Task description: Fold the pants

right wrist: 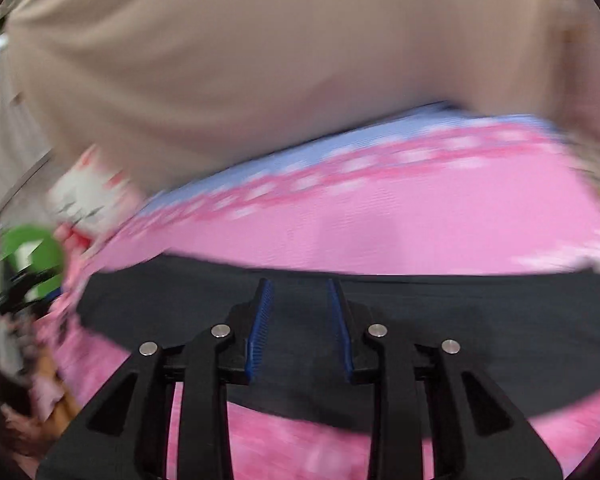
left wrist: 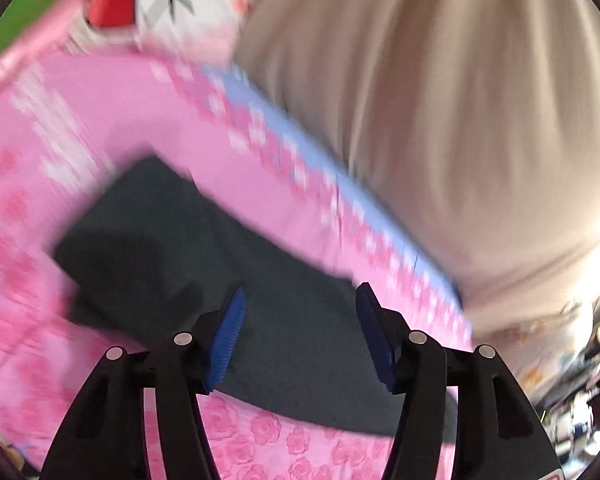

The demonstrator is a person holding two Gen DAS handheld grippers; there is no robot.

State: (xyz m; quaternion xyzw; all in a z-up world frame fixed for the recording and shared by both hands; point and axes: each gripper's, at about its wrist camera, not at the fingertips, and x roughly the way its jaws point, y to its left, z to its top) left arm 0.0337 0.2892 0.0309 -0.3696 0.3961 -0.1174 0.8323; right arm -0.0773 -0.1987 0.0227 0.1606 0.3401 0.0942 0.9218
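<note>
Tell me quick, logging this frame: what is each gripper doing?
Left gripper: open, empty, above the dark pants.
Right gripper: open, empty, above the pants.
</note>
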